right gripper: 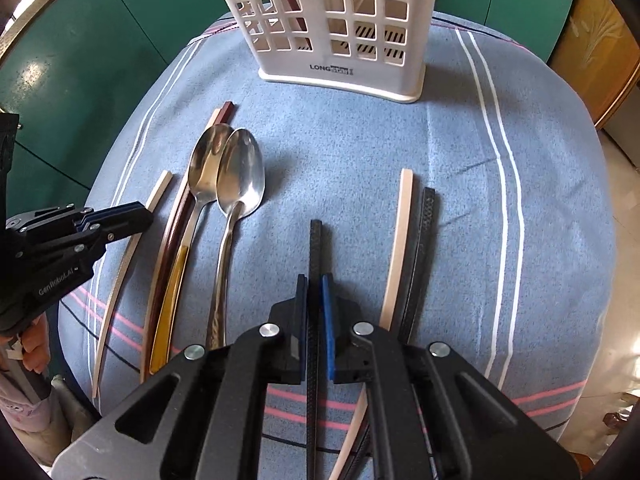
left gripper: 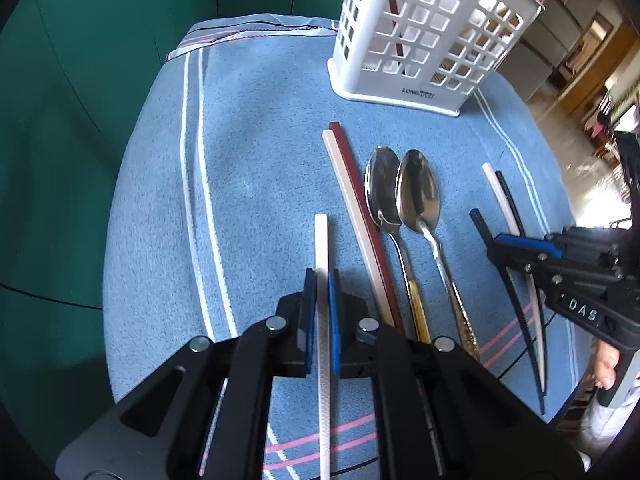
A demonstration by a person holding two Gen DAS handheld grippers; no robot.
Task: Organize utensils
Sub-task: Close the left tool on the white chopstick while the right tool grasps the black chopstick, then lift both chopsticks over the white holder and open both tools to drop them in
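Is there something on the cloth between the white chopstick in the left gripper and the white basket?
Nothing visible. The white chopstick points over bare blue cloth toward the white basket; the spoons lie off to its right.

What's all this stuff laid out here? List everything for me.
white basket: one, slotted, far end of cloth, a dark red chopstick inside
blue cloth: one, striped, under everything
spoons: two, silver, side by side, one gold-handled
cream and dark red chopsticks: two, left of spoons
cream and black chopsticks: two, on cloth at right
white chopstick: one, in left tool
black chopstick: one, in right tool
person's hand: partly seen, behind right tool
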